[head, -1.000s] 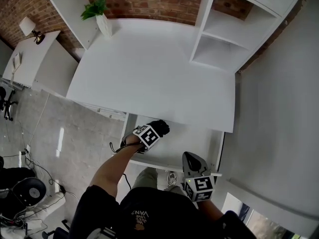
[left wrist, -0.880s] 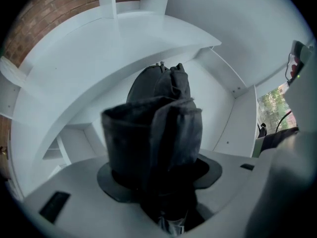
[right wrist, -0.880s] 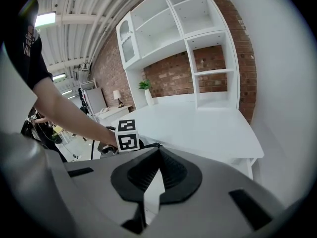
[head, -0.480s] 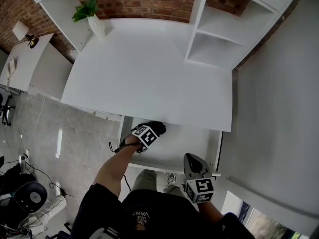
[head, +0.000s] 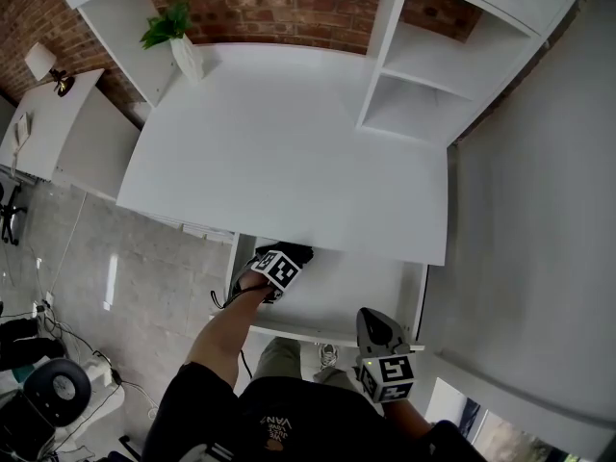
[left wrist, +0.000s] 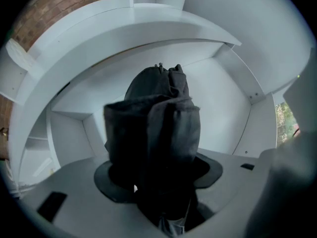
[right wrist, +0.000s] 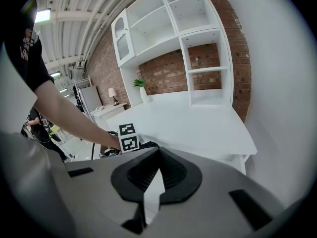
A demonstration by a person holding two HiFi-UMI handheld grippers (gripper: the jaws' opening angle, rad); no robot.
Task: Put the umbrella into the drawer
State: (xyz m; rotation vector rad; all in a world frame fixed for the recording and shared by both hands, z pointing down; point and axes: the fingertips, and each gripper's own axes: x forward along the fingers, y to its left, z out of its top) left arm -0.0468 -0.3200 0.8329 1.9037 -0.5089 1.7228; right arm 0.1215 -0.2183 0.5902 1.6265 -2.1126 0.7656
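A black folded umbrella (head: 296,253) (left wrist: 153,133) hangs in my left gripper (head: 286,261), whose jaws are shut on it and point straight down. It sits inside the open white drawer (head: 385,287) (left wrist: 223,103), at the drawer's left end just below the desk's front edge. The umbrella fills the left gripper view and hides the jaw tips. My right gripper (head: 376,323) (right wrist: 158,150) is shut with nothing in it, held near the drawer's front right corner. The left gripper's marker cube (right wrist: 129,138) also shows in the right gripper view.
The white desk (head: 289,152) overhangs the drawer's back part. A potted plant (head: 173,32) stands at its far left corner, white shelf cubbies (head: 423,65) at its far right. A side cabinet with a lamp (head: 43,61) is on the left; a grey wall runs along the right.
My left gripper has sunk lower with the umbrella, deeper into the drawer and closer under the desk edge. The right gripper has stayed where it was.
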